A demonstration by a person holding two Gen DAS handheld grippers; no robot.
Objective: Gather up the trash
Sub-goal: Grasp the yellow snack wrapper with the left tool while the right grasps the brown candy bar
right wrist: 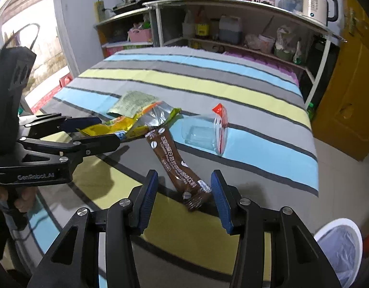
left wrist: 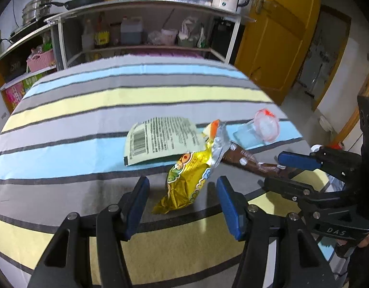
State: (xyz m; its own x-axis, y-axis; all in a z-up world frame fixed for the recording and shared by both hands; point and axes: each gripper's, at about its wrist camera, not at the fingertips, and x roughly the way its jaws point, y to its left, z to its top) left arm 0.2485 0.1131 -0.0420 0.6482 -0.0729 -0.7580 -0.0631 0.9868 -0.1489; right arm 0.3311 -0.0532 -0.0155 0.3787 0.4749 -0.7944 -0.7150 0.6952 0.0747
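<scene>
Though blurred, white-lined bin (right wrist: pixel 337 247); right view only

Left gripper (left wrist: pixel 183 206), right gripper (right wrist: pixel 184 198): black frames, blue jaws, silver screws.

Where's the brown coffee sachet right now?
In the right wrist view the brown coffee sachet lies on the striped tablecloth, its near end between the right gripper's open jaws, its far end touching the yellow wrapper.
</scene>
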